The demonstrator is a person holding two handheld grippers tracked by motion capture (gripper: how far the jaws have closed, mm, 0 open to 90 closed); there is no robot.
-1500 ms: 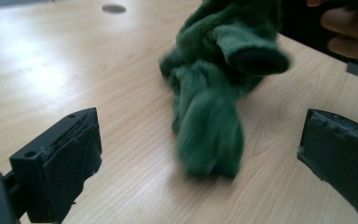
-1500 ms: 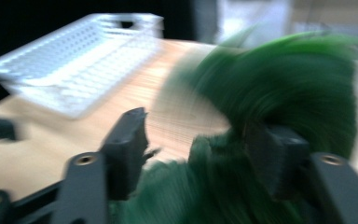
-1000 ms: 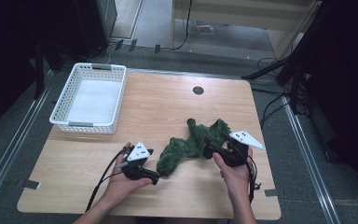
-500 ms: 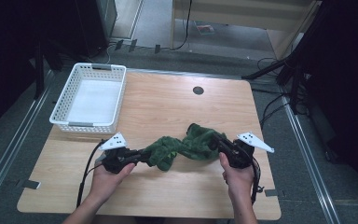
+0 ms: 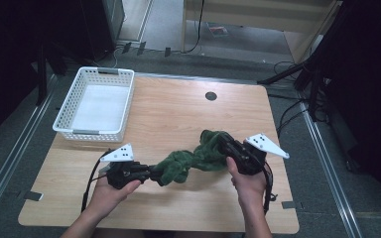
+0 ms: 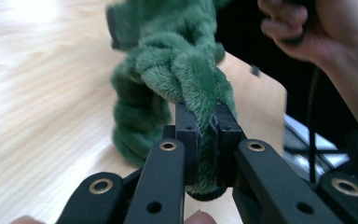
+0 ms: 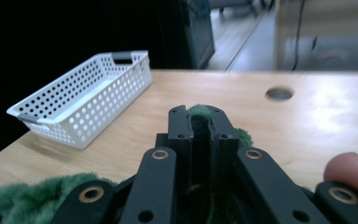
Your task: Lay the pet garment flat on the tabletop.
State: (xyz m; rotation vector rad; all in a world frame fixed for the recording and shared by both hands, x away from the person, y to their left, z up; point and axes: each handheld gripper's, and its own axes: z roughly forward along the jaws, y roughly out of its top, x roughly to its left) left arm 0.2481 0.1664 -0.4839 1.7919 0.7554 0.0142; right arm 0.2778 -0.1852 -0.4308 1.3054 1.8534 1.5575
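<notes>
A green fuzzy cloth (image 5: 193, 158) hangs stretched and twisted between my two grippers, low over the wooden table (image 5: 178, 109). My left gripper (image 5: 146, 172) is shut on the cloth's left end. In the left gripper view its jaws (image 6: 204, 126) pinch a thick fold of the cloth (image 6: 177, 70). My right gripper (image 5: 225, 144) is shut on the right end, and its jaws have just been closing. In the right gripper view a thin strip of the cloth (image 7: 199, 114) is squeezed in the right gripper (image 7: 200, 126).
A white perforated basket (image 5: 96, 104) stands at the table's far left; its near corner shows in the right gripper view (image 7: 84, 98). A round cable hole (image 5: 211, 95) sits near the far edge. Dark cabinets and cables surround the table.
Both grippers have shut on the cloth. The left hand has moved left and up, the right has risen a little, and the bunched cloth is now pulled out between them.
</notes>
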